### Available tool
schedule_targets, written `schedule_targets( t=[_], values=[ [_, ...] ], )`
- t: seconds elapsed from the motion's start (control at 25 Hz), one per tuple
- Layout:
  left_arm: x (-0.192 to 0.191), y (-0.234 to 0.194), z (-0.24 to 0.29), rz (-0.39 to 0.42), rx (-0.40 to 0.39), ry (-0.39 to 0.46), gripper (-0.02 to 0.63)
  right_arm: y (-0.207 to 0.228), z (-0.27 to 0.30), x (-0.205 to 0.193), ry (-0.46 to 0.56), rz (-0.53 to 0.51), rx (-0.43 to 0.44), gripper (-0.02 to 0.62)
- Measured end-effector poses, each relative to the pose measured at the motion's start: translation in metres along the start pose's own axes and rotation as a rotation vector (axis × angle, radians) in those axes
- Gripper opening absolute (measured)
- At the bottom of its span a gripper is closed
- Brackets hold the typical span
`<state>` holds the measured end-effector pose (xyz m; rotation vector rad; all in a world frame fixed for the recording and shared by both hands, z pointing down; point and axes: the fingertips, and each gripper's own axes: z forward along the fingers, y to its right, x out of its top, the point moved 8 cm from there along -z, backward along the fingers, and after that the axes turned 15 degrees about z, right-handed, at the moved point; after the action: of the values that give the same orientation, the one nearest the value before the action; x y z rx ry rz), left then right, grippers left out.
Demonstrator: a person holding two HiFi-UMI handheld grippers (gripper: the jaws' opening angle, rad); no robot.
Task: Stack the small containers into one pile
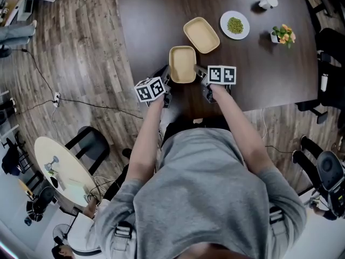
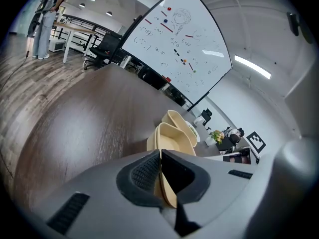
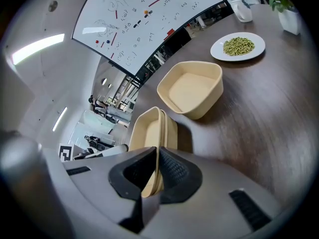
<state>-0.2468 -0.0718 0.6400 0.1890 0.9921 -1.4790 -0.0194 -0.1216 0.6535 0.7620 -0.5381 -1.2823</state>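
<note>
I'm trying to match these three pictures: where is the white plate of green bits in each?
Head view: plate upper right on the table.
Left gripper view: a sliver behind the loose beige container.
Right gripper view: upper right.
Shared landmark: that container, beside it everywhere.

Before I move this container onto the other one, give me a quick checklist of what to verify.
1. The left gripper is shut on the held container at its rim: ok.
2. The right gripper is shut on the opposite rim: ok.
3. The second container is upright and empty: ok.
4. Nothing stands between the two containers: ok.
5. The plate sits apart from the second container: ok.
6. The held container is lifted off the table: cannot tell.
</note>
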Motion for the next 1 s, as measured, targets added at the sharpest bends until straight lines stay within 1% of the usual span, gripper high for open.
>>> schedule_targets(
  t=[0.16, 0.36, 0.44, 0.68, 0.8, 0.92, 1.0],
  values=[
    [-0.008, 0.006, -0.005, -0.01, -0.014, 0.003, 0.028, 0.002, -0.006, -0.006, 0.005, -0.009, -0.007, 0.026],
    [-0.012, 0.01, -0.007, -0.02, -0.017, 0.01, 0.028, 0.007, -0.012, -0.01, 0.004, -0.034, -0.034, 0.028],
    [-0.014, 0.011, -0.007, -0.016, -0.008, 0.007, 0.028, 0.011, -0.016, -0.011, 0.007, -0.041, -0.035, 0.039],
    [-0.016, 0.012, -0.011, 0.001, -0.007, 0.004, 0.028, 0.011, -0.025, -0.012, 0.027, -0.053, -0.007, 0.102],
    [-0.02, 0.013, -0.014, 0.002, -0.024, 0.001, 0.028, 0.008, -0.026, -0.017, 0.033, -0.063, -0.011, 0.114],
    [-0.024, 0.019, -0.011, 0.018, -0.048, -0.019, 0.028, 0.008, -0.025, -0.02, 0.017, -0.068, 0.0, 0.118],
    [-0.026, 0.023, -0.009, 0.028, -0.047, -0.021, 0.029, 0.009, -0.025, -0.021, 0.011, -0.062, 0.008, 0.115]
  ],
)
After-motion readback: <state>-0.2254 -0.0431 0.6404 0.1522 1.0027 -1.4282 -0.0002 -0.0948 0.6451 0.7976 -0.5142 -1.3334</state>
